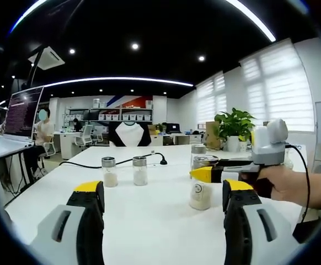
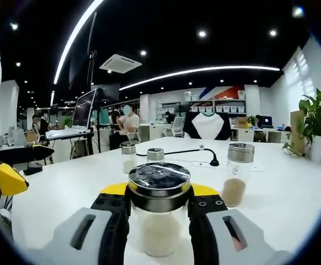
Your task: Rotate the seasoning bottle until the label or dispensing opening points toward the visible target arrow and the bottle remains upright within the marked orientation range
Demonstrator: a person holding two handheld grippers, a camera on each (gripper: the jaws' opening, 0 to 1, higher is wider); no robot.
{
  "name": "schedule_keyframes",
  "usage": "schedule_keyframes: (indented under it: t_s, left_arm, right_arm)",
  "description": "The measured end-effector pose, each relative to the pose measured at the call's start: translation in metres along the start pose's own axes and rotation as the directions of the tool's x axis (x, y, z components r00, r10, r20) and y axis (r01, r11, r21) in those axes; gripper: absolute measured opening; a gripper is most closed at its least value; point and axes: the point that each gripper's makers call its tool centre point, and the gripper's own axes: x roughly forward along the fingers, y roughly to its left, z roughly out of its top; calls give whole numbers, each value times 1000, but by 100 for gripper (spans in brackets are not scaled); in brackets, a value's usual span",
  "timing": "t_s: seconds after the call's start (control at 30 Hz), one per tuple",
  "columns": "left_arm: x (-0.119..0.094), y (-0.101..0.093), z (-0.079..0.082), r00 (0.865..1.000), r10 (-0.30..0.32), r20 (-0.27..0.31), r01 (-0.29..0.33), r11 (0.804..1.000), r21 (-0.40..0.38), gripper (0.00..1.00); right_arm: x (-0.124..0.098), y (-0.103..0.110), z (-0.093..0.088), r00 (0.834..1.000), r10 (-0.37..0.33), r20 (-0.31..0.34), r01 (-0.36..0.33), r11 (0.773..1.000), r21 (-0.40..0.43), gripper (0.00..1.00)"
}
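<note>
My right gripper point(image 2: 159, 202) is shut on a glass seasoning bottle point(image 2: 159, 232) with a shiny metal lid and pale grains inside. The bottle stands upright on the white table point(image 2: 282, 204). In the left gripper view the same bottle point(image 1: 200, 194) is at the centre right, with the right gripper point(image 1: 206, 175) reaching in from the right around its top and a hand behind it. My left gripper point(image 1: 163, 193) is open and holds nothing, with the bottle just ahead of its right jaw. It also appears at the left edge point(image 2: 20, 165) of the right gripper view.
Two more shaker bottles point(image 1: 110, 171) point(image 1: 140, 170) stand mid-table, and another with brownish grains point(image 2: 237, 174) stands to the right. A black cable point(image 2: 188, 150) crosses the far table. A potted plant point(image 1: 235, 124) sits at the back. A person point(image 2: 128, 122) is seated at a desk behind.
</note>
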Motion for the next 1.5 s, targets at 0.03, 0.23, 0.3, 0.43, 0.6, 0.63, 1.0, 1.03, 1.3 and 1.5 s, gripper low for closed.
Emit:
schedule_keyframes:
  t_s: [0.03, 0.23, 0.3, 0.43, 0.6, 0.63, 1.0, 1.03, 1.3, 1.5]
  left_arm:
    - [0, 0, 0, 1000, 0, 1, 0, 1000, -2, 93]
    - [-2, 2, 0, 1000, 9, -3, -9, 1000, -5, 94]
    - [-2, 2, 0, 1000, 7, -5, -7, 1000, 0, 94]
    - [-2, 2, 1, 1000, 5, -2, -5, 1000, -1, 94]
    - [-2, 2, 1, 1000, 6, -4, -6, 1000, -1, 94]
    - [-2, 2, 0, 1000, 7, -4, -7, 1000, 0, 94]
    - [-2, 2, 0, 1000, 10, -11, -10, 1000, 3, 94]
    - [-2, 2, 0, 1000, 10, -7, -10, 1000, 2, 94]
    - [-1, 1, 4, 1000, 1, 10, -1, 1000, -8, 94]
    - [0, -1, 2, 1000, -5, 1, 5, 1000, -6, 93]
  right_arm:
    - [0, 0, 0, 1000, 0, 0, 0, 1000, 0, 39]
    - [0, 0, -1, 1000, 6, 2, -6, 1000, -2, 39]
    - [0, 1, -1, 1000, 14, 1, -14, 1000, -4, 39]
    - [1, 1, -2, 1000, 23, 0, -23, 1000, -6, 39]
    - [1, 2, -3, 999, 35, 1, -35, 999, -7, 39]
    - [1, 2, -3, 999, 39, 2, -39, 999, -6, 39]
    - [1, 4, -3, 995, 98, 0, -98, 995, -17, 39]
    - [1, 5, -3, 995, 105, -1, -105, 994, -17, 39]
    - [0, 5, -3, 988, 155, -6, -155, 988, -25, 39]
    - [-1, 6, -3, 980, 199, -14, -199, 980, -28, 39]
